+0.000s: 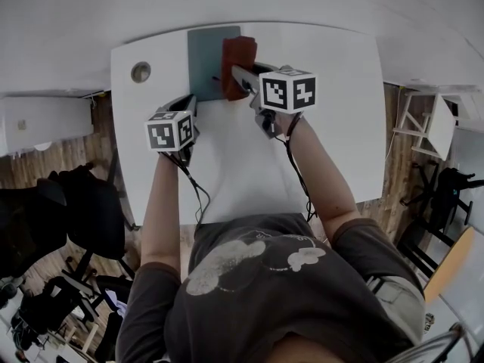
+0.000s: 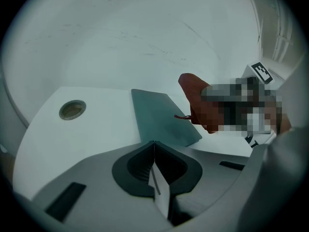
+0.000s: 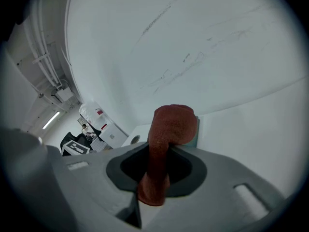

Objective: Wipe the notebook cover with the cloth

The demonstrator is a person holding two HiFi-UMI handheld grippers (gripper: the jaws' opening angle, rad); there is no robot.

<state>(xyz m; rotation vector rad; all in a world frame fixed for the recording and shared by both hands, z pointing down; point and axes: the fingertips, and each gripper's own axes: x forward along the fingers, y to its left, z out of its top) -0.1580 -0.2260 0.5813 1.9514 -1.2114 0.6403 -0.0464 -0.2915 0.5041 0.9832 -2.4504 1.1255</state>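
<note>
A grey-green notebook [image 1: 204, 59] lies flat at the far edge of the white table [image 1: 333, 112]. A rust-red cloth [image 1: 237, 63] hangs over the notebook's right side, and my right gripper [image 1: 234, 78] is shut on it. In the right gripper view the cloth [image 3: 169, 127] rises from between the jaws of that gripper [image 3: 157, 173] and folds over a sliver of notebook [image 3: 196, 129]. My left gripper [image 1: 189, 103] rests near the notebook's near-left corner, shut on nothing. In the left gripper view its jaws [image 2: 154, 149] meet in front of the notebook [image 2: 161, 115] and the cloth [image 2: 193, 98].
A round cable grommet [image 1: 141, 72] sits in the table's far left corner, left of the notebook. A white wall stands behind the table's far edge. Black chairs [image 1: 83, 210] stand on the wooden floor at the left, and white furniture [image 1: 435, 123] at the right.
</note>
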